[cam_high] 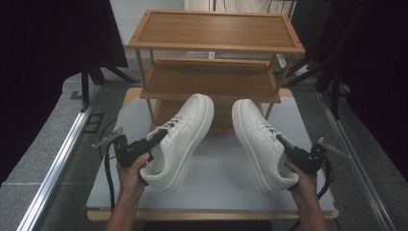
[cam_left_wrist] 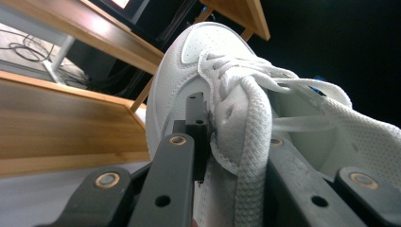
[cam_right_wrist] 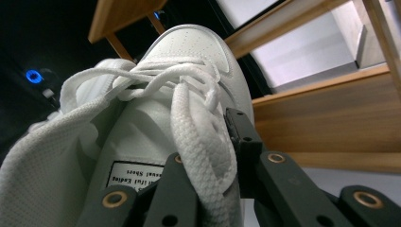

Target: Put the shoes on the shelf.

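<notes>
Three tiers on the wooden shelf rack (cam_high: 215, 36) at the far end of the desk (cam_high: 219, 180); both shoes are held up in front of its lowest tier, above the desk surface, toes pointing away toward the rack.

Left shoe (cam_high: 180, 139): white sneaker, tilted with its sole toward the outside left, held at the collar/lace area by the left gripper (cam_high: 153, 139). Right shoe (cam_high: 260, 142): mirror case, sole turned to the right, held by the right gripper (cam_high: 285, 144). The two shoes are near each other at the toes and apart at the heels.

Gripper state: both nearly closed, each clamped on the side wall of its shoe's opening. In the left gripper view one jaw sits outside the upper and the other inside the shoe, with the quarter and a thick lace (cam_left_wrist: 255, 142) pinched between. The right gripper view shows the same: one jaw outside, one inside, a lace (cam_right_wrist: 198, 151) running down between them.

View differences: the high view gives the layout, with both hands, both shoes and the rack, but the jaws are mostly hidden by the shoe uppers. The gripper views show the actual pinch. The right gripper view also shows the printed insole label (cam_right_wrist: 135, 175), text too small to read. The left gripper view shows the perforated toe box (cam_left_wrist: 208, 42) against the rack edge.
</notes>
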